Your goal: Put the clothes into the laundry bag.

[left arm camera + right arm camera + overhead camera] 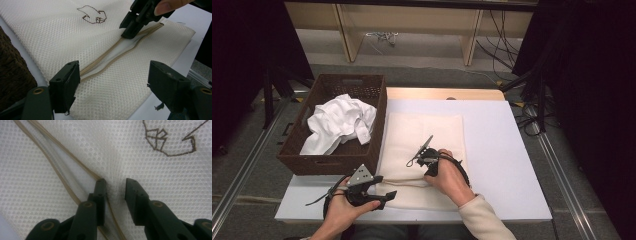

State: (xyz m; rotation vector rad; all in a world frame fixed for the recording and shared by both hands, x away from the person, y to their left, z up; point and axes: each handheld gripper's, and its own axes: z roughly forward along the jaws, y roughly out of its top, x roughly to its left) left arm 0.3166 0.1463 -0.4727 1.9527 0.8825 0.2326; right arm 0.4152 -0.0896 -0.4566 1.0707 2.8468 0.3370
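A cream mesh bag lies flat on the white table, with a brown stitched emblem on its top. Its tan zip gapes slightly along the near part. My right gripper points down at the zip: one jaw sits in the zip gap, the other on the mesh, a puckered fold between them with a gap still showing. In the high view that right gripper is over the bag's middle. My left gripper stands wide open astride the zip's near end, at the bag's front left corner.
A dark wicker basket holding crumpled white cloth stands against the bag's left edge, close beside my left gripper. The table's right half is bare white surface. Cables and table legs lie on the floor beyond.
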